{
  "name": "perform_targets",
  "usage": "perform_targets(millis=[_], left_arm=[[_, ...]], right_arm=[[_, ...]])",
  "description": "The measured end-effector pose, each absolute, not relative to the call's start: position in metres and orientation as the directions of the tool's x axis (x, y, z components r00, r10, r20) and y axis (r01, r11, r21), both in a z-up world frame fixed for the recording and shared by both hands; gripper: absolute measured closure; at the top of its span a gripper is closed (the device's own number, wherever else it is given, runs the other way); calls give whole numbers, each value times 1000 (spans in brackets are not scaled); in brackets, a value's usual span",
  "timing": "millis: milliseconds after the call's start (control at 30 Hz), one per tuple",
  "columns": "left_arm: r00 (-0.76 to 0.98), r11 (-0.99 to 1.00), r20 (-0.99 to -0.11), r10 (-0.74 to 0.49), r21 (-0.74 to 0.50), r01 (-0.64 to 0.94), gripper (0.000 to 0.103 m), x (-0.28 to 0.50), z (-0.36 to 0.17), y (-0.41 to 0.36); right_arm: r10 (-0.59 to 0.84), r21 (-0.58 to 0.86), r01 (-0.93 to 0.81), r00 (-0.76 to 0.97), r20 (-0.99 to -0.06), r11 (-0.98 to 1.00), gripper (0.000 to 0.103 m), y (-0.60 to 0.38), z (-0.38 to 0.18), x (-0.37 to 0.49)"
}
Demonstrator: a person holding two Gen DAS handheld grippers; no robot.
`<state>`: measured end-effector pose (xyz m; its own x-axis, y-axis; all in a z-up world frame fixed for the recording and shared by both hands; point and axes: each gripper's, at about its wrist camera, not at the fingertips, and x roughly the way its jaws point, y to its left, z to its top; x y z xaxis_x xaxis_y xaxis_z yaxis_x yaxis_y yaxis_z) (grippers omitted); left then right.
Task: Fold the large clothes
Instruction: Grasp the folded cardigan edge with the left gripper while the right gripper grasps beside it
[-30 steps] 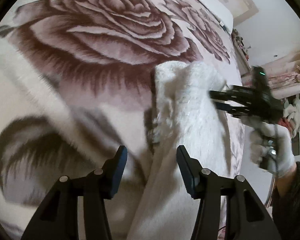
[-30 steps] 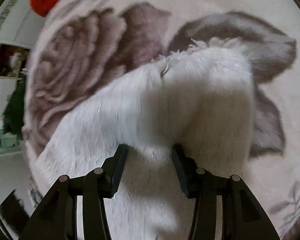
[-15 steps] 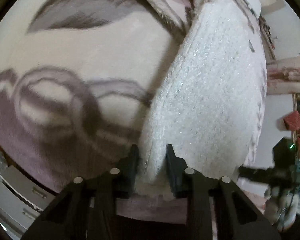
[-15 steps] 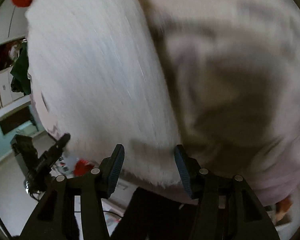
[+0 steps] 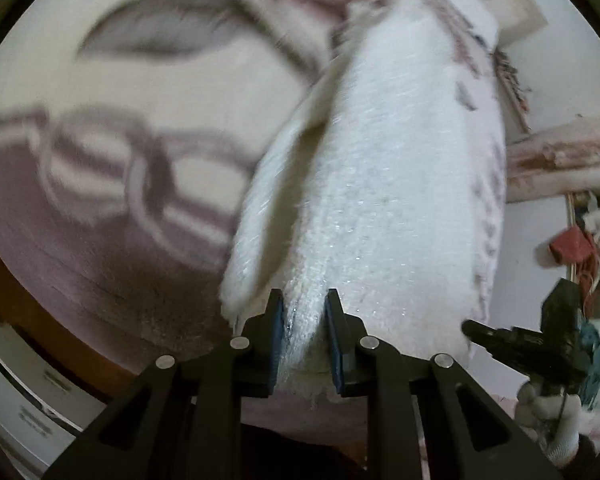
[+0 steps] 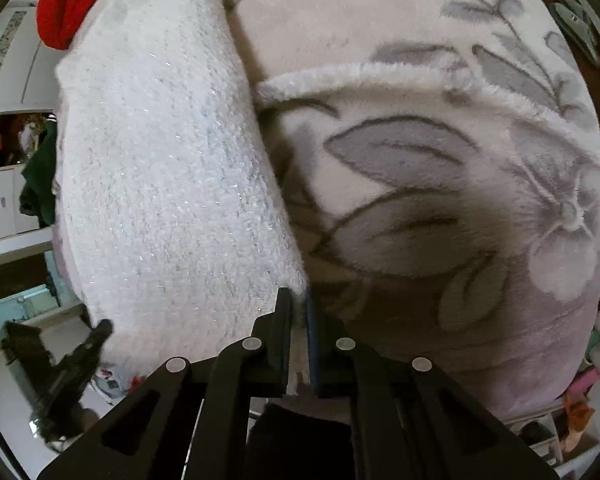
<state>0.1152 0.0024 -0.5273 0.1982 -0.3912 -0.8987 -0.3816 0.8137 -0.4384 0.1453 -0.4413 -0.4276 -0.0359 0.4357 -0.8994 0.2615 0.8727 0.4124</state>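
The fluffy white knitted garment with glinting threads (image 5: 384,200) looks soft, thick and limp, so it should drape and sag wherever it is unsupported, and its long pile probably gives the pads good friction rather than slip; it seems bulky more than heavy, and not fragile, though loose fibres could snag. The sensible hold is on the near hem, one corner to each gripper, since a pinch in the middle would only bunch it. That is roughly how it is held: the left gripper (image 5: 302,322) has its jaws clamped on a thick wad of the near edge, the fabric filling the gap between the blue pads, while the right gripper (image 6: 297,322) has its jaws drawn almost together on a thin corner of the same edge, only a sliver of white showing between them. From both pinches the garment stretches away over the plush cream blanket printed with grey-mauve roses and leaves (image 6: 440,184), its far end reaching toward a red cloth (image 6: 66,4) at the blanket's far side. In the left view a loose flap of the garment hangs to the left of the jaws, outside the grip, and may fold unevenly.
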Motion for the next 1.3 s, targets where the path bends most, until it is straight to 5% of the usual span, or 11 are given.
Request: perform_targets(millis=[167,333,433,467,500,867,933,967,1000,1067,1300], left_arm=[[183,813,-897,-403,-443,-378,85,108,-557,5],[199,798,-869,-453,-495,-344,77,104,-519,18],[205,781,-851,-484,-525,-339,59,100,-505,35],[202,774,-847,-491,-531,-344,46,99,-509,40],[198,767,-845,-496,-534,-355,45,100,-514,44],[177,658,-789,-589,-595,-462,43,107,-579,42],[199,679,-805,-559,-582,-447,43,105,-570,38],[206,691,-813,-545,-574,-439,48,105,-565,36],[219,700,-821,-527,-566,-435,63,103,-560,35],[248,690,-819,-517,-570,-447,75,100,-554,38],[290,632,-793,-536,-604,-485,85,54,-499,36]], right_arm=[[358,337,215,-69,-931,917,96,-418,-463,152],[448,418,232,-96,-889,879,93,-423,-457,154],[566,528,275,-76,-821,803,75,-449,-446,149],[577,539,280,-68,-814,794,60,-453,-446,148],[591,555,280,-58,-804,783,52,-458,-445,146],[782,712,365,-78,-618,600,48,-454,-514,143],[810,737,391,-40,-585,551,49,-463,-506,135],[818,747,387,-31,-575,540,59,-466,-503,134],[830,764,375,-25,-557,524,73,-464,-498,132],[844,782,373,-6,-537,500,83,-461,-489,126],[841,767,380,-58,-538,517,87,-436,-430,83]])
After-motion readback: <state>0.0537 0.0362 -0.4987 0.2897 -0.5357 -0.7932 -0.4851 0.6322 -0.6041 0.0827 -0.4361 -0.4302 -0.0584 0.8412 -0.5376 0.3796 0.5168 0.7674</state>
